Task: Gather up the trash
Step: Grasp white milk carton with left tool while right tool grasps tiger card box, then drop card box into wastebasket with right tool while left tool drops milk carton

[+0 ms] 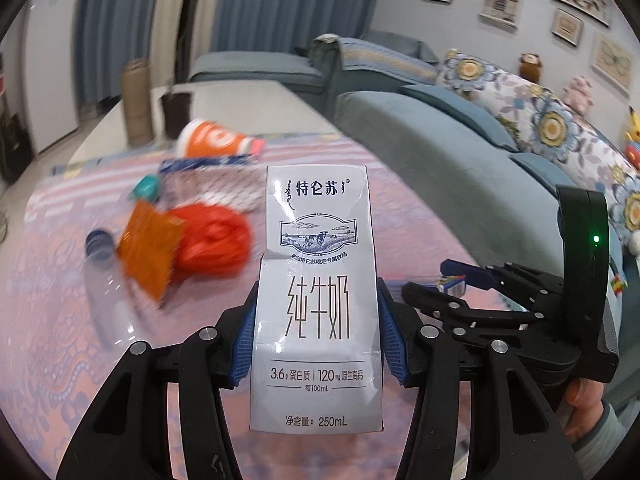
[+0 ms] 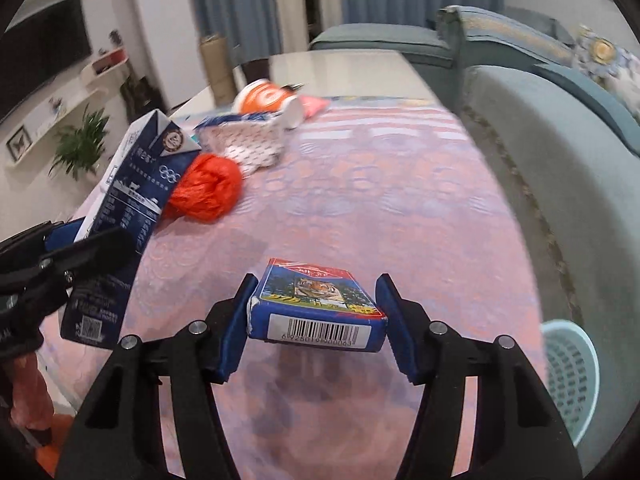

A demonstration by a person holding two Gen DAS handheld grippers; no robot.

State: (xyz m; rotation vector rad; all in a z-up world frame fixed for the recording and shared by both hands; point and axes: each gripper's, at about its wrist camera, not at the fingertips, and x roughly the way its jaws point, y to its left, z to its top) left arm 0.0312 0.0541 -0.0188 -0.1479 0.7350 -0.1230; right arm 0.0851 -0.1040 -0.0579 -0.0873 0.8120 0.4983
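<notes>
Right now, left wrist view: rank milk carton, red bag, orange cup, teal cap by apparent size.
1. milk carton, though it is held nearest the lens, which inflates it
2. red bag
3. orange cup, farther back, so perhaps undersized
4. teal cap

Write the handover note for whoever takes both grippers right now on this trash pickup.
Left gripper: shut on the white milk carton, held upright above the table.
Right gripper: around the small blue box. The left pad touches it and a gap shows at the right pad, so treat that grip as not secure.
Light blue basket: low at the right, beside the table edge; probably the bin.
Still on the pink tablecloth: red plastic bag, orange cup on its side, orange wrapper, clear bottle, patterned white packet.
Done: two items reached. Left: drop both, then clear the rest.
</notes>
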